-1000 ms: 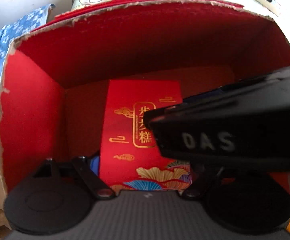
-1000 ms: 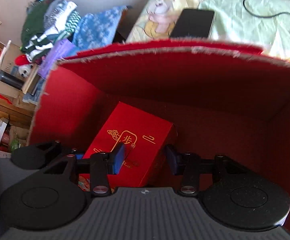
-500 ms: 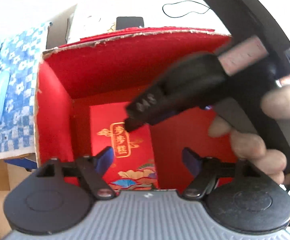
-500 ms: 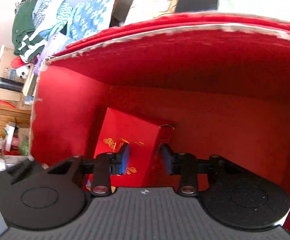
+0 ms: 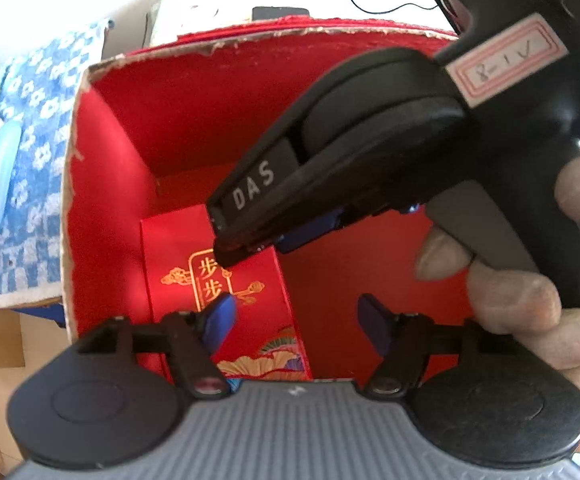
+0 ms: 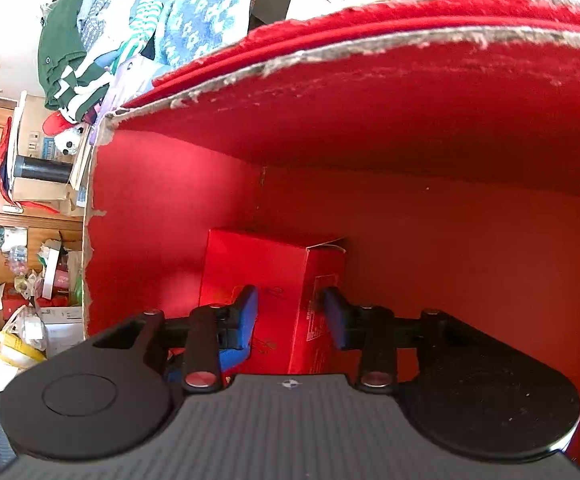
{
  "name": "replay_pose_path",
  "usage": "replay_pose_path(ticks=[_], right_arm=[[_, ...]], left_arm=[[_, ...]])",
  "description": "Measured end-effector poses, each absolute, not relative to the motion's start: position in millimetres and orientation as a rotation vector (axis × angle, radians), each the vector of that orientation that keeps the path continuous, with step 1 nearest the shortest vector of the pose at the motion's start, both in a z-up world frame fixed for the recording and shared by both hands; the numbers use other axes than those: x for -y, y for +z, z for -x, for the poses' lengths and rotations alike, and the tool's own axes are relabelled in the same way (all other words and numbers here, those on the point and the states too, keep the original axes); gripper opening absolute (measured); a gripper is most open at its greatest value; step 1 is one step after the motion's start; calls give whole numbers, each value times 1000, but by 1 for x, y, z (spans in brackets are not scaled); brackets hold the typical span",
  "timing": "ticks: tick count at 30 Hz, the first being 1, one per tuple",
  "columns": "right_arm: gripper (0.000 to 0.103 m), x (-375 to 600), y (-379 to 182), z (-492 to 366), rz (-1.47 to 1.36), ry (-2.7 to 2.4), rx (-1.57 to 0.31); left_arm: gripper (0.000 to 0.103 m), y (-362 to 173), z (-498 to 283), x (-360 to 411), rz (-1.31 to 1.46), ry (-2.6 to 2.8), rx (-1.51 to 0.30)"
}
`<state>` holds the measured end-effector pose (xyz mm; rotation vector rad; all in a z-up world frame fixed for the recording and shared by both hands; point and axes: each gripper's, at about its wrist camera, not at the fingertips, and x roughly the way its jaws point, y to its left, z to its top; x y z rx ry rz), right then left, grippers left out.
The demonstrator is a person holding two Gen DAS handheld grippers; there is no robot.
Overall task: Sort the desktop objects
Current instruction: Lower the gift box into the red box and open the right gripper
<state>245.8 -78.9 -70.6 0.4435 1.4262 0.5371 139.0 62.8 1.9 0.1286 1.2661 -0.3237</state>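
We see left gripper [image 5: 294, 316] open, jaws just narrowing, nothing between. Ahead: large red cardboard box [image 5: 101, 216], small red gold-printed carton [image 5: 225, 296] inside. Right gripper [image 6: 290, 312], just widening, straddles carton edge; contact unclear. Its black body blocks left view.

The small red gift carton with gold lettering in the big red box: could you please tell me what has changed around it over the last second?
The left tool has pulled back and up from the small red gift carton with gold lettering, its jaws closing somewhat with nothing between them. The right tool has swung in over the carton, jaws narrowing then reopening slightly; its pads straddle the carton's corner without clearly pressing. The carton remains on the floor of the big red box.
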Motion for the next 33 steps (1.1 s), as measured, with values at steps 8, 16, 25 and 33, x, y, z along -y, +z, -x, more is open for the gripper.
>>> replay_pose_path(ticks=[8, 16, 25, 33], right_arm=[[42, 84, -54, -238, -375, 497, -1352], [42, 87, -45, -227, -263, 392, -1263], [45, 87, -48, -230, -293, 356, -1207], [45, 91, -46, -225, -256, 360, -1202]], left_arm=[[72, 4, -139, -63, -136, -292, -1266], [71, 5, -136, -59, -185, -258, -1247], [71, -7, -162, -46, -190, -246, -1238], [69, -4, -158, -39, -211, -170, -1244]])
